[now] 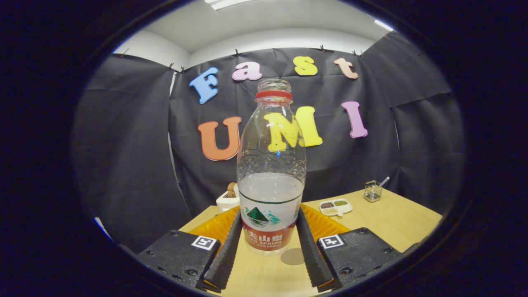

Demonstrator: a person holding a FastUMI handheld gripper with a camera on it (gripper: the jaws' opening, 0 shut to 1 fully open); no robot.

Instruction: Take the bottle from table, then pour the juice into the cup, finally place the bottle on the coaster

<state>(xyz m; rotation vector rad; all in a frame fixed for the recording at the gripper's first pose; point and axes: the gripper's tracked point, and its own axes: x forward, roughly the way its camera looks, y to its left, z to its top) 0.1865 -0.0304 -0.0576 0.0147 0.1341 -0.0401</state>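
**Clear plastic bottle held between the fingers; pour and placing not yet shown done**

Clear plastic bottle point(271, 173), uncapped, red collar ring under the open neck, held upright between the two black ribbed fingers point(228, 243). Gripper point(269, 243) closed on the labelled lower part; both fingers press its sides. Bottle's base seems to hang above the pale wooden worktop point(392, 222), with a round grey shadow just below and beside it, so I judge it lifted, not standing.

Progress, as a judgement:
- Take from the worktop: looks done.
- Pour: cannot confirm. No cup identified. A white vessel point(227, 201) sits behind the bottle near the left finger, with something brown in it; too hidden to say what it is.
- Place on coaster: still to do. An orange ribbed mat point(326, 225) lies just beyond the fingers, behind the bottle's base, probably the coaster.

Look of the bottle: transparent walls, embossed wave pattern around the shoulder, liquid clear to slightly cloudy, level about halfway up. Label white with a green mountain figure, red band below. Cap off, so any tilt will spill.

Elsewhere: small white divided dish point(336, 206) and a wire-mesh holder point(373, 191) well apart, farther along the worktop.
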